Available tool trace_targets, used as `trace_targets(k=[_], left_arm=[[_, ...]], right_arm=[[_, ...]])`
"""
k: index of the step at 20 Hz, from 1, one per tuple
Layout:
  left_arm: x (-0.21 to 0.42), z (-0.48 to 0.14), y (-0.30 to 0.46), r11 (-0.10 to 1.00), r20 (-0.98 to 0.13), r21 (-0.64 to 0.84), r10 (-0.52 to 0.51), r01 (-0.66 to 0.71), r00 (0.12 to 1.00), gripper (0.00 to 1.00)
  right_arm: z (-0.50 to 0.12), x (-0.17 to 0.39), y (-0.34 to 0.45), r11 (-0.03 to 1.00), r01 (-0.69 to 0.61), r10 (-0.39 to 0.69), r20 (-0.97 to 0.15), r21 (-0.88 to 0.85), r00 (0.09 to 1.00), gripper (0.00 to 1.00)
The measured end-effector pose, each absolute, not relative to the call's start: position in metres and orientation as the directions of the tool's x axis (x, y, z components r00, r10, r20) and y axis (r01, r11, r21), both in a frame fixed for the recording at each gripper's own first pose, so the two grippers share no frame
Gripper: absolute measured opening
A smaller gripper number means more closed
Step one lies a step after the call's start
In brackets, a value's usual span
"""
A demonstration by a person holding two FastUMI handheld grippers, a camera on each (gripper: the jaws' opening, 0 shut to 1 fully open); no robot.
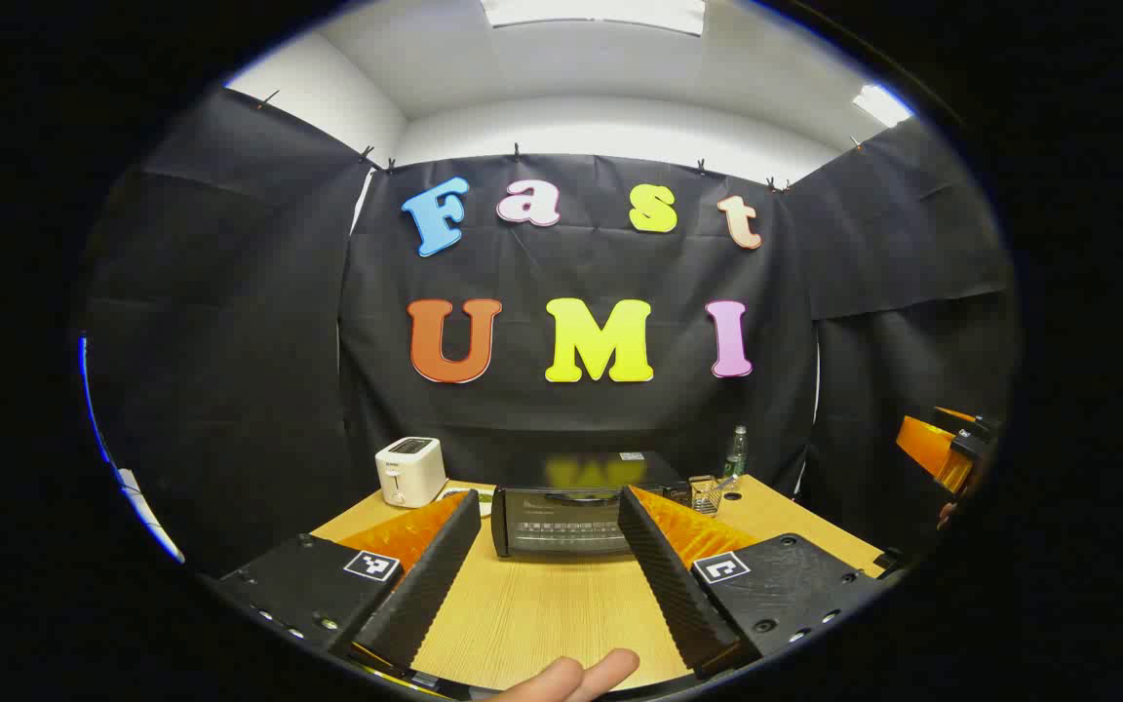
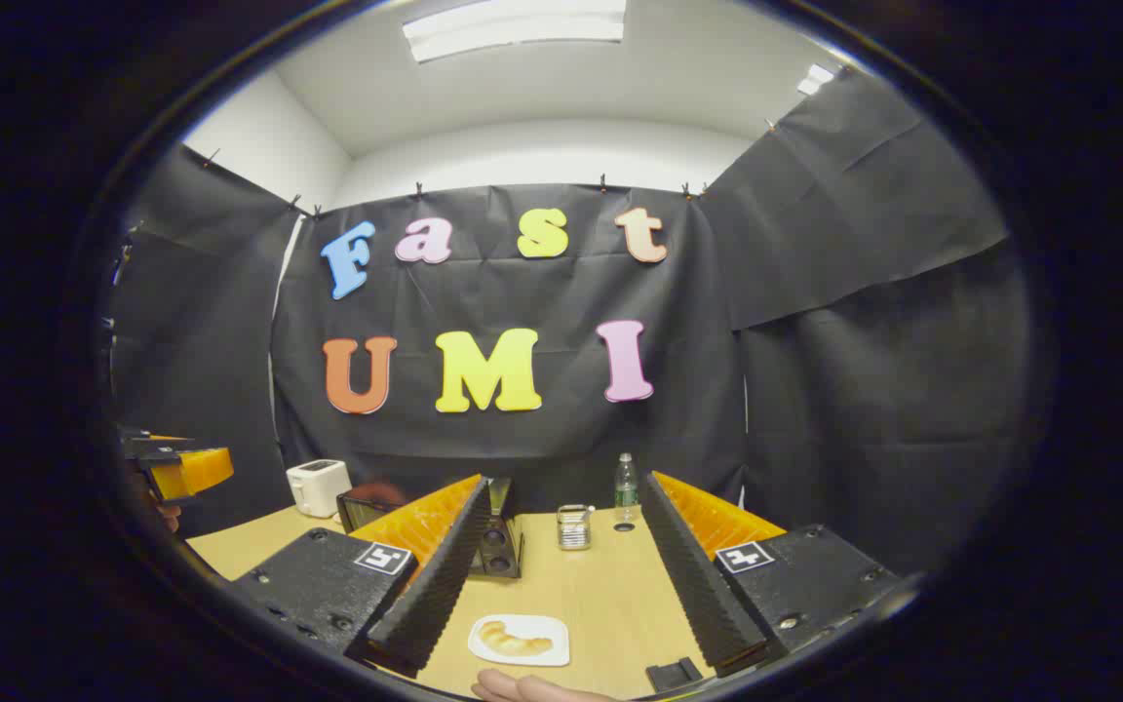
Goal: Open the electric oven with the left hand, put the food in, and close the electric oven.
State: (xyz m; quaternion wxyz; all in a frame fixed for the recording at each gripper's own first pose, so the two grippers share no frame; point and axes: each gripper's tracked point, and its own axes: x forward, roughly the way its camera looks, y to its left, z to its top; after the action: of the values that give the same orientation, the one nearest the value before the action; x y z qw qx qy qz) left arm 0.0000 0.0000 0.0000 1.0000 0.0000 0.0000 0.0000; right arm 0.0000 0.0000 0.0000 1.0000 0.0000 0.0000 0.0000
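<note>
Straight ahead of the left gripper (image 1: 550,546), framed between its two fingers, the electric oven (image 1: 561,522) is seen front-on w/ door shut, standing toward the far side of the wooden table (image 1: 542,614). Bare tabletop lies between fingers and oven door; nothing is touched by that gripper, jaws spread wide, nothing held.

Food (image 2: 515,641) is seen in the right gripper view: a pale pastry on a small white plate (image 2: 520,640), low between the right gripper's (image 2: 571,565) fingers, near the table's front edge. Its jaws are likewise wide apart & empty, above the table, not touching plate. In that view the oven is partly hidden behind the left-hand finger; its control end w/ knobs (image 2: 496,548) shows, seen at an angle.

Further out: a white toaster (image 1: 410,471) stands to the oven's left near the table's back edge, also seen in the right gripper view (image 2: 319,487). On the oven's right a small wire holder (image 1: 707,494) and a clear bottle (image 1: 736,452) are set near the back wall; in the right gripper view they appear ahead, between the fingers. Open table is left in front of and right of the plate.

Other gripper is caught at the far right edge of the left gripper view (image 1: 942,450). Fingertips of a hand (image 1: 571,678) show at the bottom of that view.
</note>
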Motion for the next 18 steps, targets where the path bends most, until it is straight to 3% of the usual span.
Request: trace_targets(k=[11, 14, 18], left_arm=[[0.025, -0.006, -0.013, 0.999, 0.009, -0.023, -0.031, 0.031, 0.999, 0.94], [0.063, -0.002, -0.038, 0.993, 0.012, -0.049, -0.109, 0.110, 0.994, 0.93], [0.131, -0.015, -0.044, 0.995, -0.044, 0.014, -0.101, 0.102, 0.994, 0.93]], right_arm=[[-0.007, 0.000, -0.016, 1.000, -0.012, 0.011, 0.016, 0.011, 1.000, 0.96], [-0.013, 0.001, -0.024, 1.000, -0.004, 0.003, 0.012, 0.017, 1.000, 0.96], [-0.025, 0.000, -0.040, 1.000, 0.007, -0.007, -0.008, 0.013, 1.000, 0.97]])
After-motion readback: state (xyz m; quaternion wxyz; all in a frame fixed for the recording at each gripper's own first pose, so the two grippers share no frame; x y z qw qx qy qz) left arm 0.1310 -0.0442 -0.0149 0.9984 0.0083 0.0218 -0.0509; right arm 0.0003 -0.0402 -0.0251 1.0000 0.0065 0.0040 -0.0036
